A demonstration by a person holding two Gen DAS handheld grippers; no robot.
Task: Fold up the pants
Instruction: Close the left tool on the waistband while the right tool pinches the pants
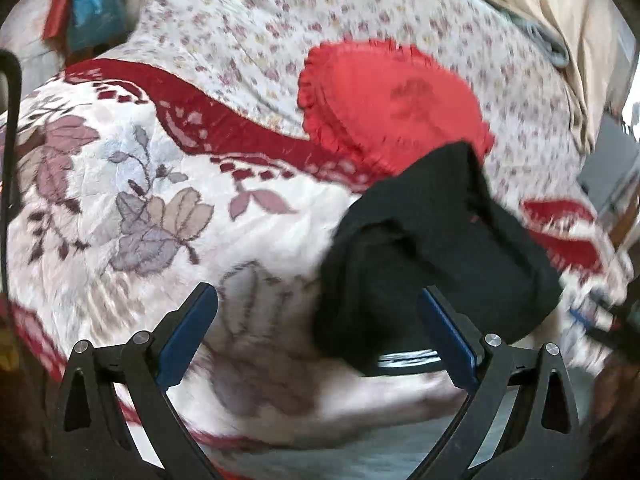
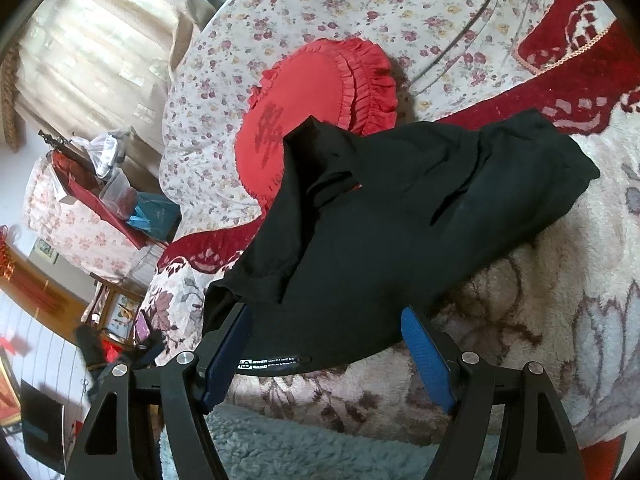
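Pants [image 2: 400, 216]: black, crumpled in a loose heap on the bed, one edge draped over the lower rim of the cushion; white-lettered label strip showing at the near hem in the right wrist view.
Pants, left wrist view [image 1: 432, 248]: blurred dark mass lying right of centre, its near end reaching down between the two pads.
Left tongs [image 1: 318, 334]: spread wide, blue pads well apart, gripping nothing; right pad just beside the pants' near edge, contact not clear through the blur.
Right tongs [image 2: 326, 342]: spread wide, nothing clamped; near hem of the pants lying between the pads; left pad against or just beside the cloth, cannot tell which.
Blanket [image 2: 560, 280]: white plush with grey-mauve leaf print and a dark red border, under the pants.
Sheet [image 1: 248, 20]: pale, small floral print, beyond the blanket's red border.
Cushion [image 2: 312, 100]: red, frilled edge, darker emblem at its centre, resting on the sheet behind the pants.
Side table [image 2: 100, 196]: left edge of the right wrist view, cluttered with boxes and bags, well apart from the pants.
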